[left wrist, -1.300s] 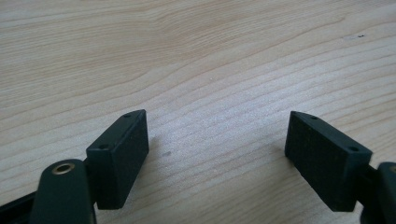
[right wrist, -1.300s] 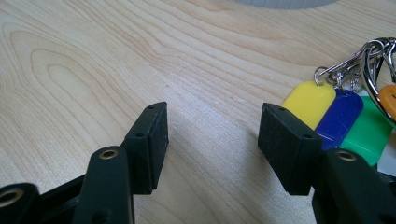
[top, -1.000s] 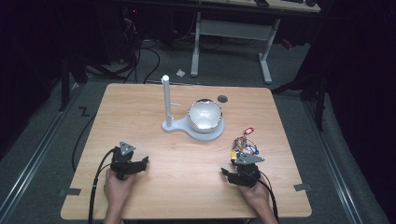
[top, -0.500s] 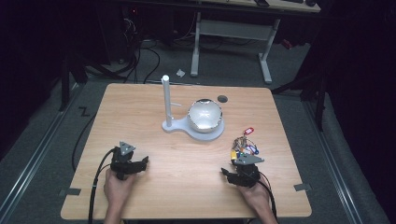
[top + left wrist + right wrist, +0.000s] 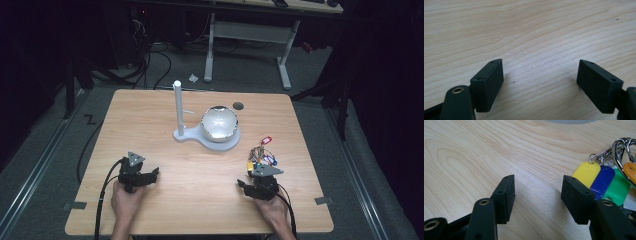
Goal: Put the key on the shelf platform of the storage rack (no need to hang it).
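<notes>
Currently | right gripper (image 5: pixel 537 192) is held with jaws apart over bare table (image 5: pixel 474 152) | key bunch (image 5: pixel 604 180) is seen at frame right, just beside its right jaw | left gripper (image 5: pixel 540 80) is held wide apart, nothing between

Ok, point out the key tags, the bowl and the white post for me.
Key tags (image 5: pixel 586 173), right gripper view, on the yellow tag's face.
Bowl (image 5: pixel 219 122), high view, on its shiny inside.
White post (image 5: pixel 177 105), high view, midway up the shaft.
</notes>
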A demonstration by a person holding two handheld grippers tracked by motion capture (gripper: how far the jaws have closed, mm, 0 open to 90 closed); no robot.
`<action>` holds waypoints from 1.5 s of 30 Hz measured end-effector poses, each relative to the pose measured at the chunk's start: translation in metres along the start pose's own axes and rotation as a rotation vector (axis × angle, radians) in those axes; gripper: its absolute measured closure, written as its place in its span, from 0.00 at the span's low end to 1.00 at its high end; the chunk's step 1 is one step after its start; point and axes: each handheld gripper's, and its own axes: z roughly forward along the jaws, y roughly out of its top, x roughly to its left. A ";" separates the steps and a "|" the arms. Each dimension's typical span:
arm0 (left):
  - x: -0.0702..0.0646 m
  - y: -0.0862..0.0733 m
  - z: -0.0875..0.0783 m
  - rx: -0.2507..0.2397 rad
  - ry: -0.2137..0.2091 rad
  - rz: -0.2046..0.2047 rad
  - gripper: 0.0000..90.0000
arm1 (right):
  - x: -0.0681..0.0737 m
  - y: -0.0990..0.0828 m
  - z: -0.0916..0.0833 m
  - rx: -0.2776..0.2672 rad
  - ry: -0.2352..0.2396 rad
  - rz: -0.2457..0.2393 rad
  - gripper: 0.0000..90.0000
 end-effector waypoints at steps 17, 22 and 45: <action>0.000 0.000 0.000 0.001 -0.001 0.001 0.24 | -0.001 0.000 -0.006 -0.019 0.010 0.022 0.51; 0.000 0.000 0.000 0.002 -0.002 0.001 0.24 | -0.003 0.001 -0.012 -0.046 0.037 0.071 0.50; 0.000 0.000 0.000 0.003 -0.002 0.001 0.24 | -0.024 0.001 -0.041 -0.106 -0.002 0.123 0.49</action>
